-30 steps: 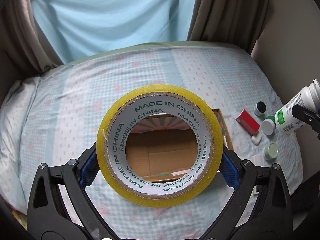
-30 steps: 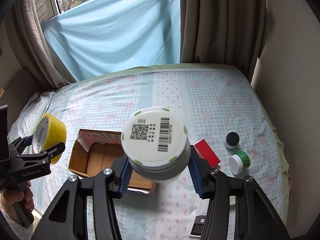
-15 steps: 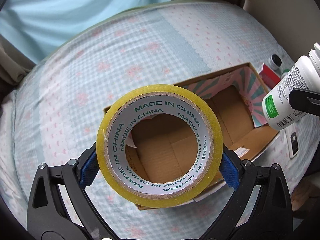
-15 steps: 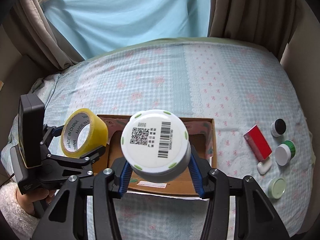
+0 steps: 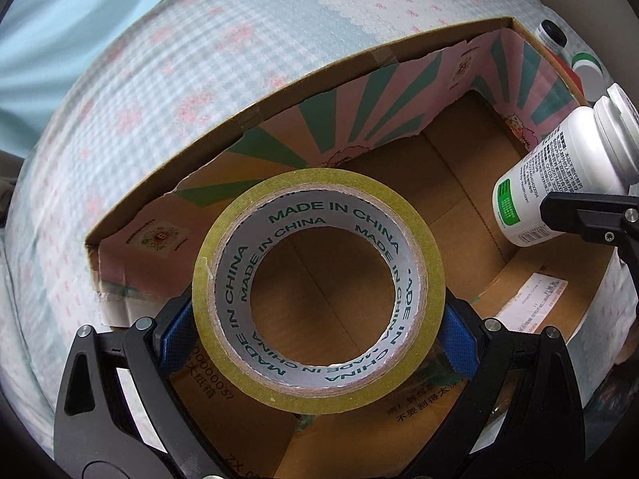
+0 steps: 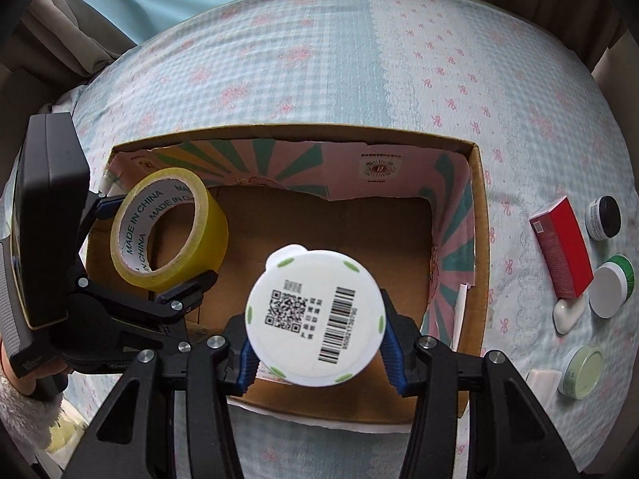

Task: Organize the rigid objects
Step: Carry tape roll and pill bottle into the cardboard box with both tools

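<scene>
My left gripper [image 5: 319, 339] is shut on a yellow tape roll [image 5: 223, 247] and holds it over the left part of an open cardboard box [image 5: 359, 60]. The tape roll [image 6: 211, 231] and left gripper [image 6: 155, 255] also show in the right wrist view. My right gripper [image 6: 315, 331] is shut on a white bottle [image 6: 315, 319], bottom toward the camera, above the box's [image 6: 479, 215] near middle. The bottle [image 5: 559, 175] also shows at the right in the left wrist view. The box floor is bare cardboard.
The box lies on a bed with a blue checked sheet [image 6: 319, 60]. Right of the box lie a red carton [image 6: 563, 251], a black-lidded jar [image 6: 605, 217], a white-and-green jar [image 6: 611, 285], a pale green tin [image 6: 583, 371] and small white pieces [image 6: 567, 313].
Both grippers have moved forward and down toward the box, which now fills both views. The tape roll and the bottle now hang over the box's inside. Both grips are unchanged.
</scene>
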Available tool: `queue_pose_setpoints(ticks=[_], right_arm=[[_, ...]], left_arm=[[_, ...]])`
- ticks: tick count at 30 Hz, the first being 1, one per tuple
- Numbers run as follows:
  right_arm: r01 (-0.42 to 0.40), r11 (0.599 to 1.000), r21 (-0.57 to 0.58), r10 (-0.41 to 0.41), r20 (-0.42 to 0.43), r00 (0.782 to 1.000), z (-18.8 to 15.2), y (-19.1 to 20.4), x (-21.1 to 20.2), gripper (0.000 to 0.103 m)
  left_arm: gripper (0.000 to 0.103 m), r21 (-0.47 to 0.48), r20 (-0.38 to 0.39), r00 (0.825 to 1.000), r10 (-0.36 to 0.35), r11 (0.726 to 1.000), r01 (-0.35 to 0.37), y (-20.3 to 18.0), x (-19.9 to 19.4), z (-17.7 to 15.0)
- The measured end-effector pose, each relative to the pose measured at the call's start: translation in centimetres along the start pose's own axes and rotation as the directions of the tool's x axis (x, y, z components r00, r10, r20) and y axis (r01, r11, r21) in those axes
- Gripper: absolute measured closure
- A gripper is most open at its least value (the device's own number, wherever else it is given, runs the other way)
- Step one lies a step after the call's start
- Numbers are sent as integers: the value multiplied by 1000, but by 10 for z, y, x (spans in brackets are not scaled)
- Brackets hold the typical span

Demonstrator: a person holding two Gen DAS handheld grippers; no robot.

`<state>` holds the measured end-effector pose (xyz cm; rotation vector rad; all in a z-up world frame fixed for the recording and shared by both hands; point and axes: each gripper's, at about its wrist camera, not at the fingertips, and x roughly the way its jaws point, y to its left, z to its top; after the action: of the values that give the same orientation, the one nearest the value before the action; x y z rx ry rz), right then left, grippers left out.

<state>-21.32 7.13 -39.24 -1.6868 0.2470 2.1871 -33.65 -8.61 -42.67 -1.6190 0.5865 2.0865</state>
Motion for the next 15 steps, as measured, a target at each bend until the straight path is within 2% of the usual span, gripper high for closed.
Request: queue_pose_setpoints(ticks=[4, 7, 9, 10, 15], right_arm=[[-12, 1000, 21, 12, 3, 1000, 5, -4, 0, 56], [-13, 1000, 8, 13, 15, 1000, 13, -4, 0, 53], [-2, 1000, 24, 1, 16, 1000, 19, -6, -2, 11], [-19, 999, 39, 18, 29, 999, 21, -9, -6, 0], [-86, 988, 130, 75, 87, 993, 16, -22, -21, 0]], left_arm=[[5, 37, 2, 1000, -5, 999, 4, -3, 0, 0], [3, 49, -8, 997, -71, 996, 71, -2, -4, -2], [0, 39, 32, 996, -87, 996, 86, -1, -15, -5], [0, 32, 48, 995, -87, 996, 86, 1, -20, -7], [0, -25, 53, 994, -99, 995, 100, 9, -30, -13]])
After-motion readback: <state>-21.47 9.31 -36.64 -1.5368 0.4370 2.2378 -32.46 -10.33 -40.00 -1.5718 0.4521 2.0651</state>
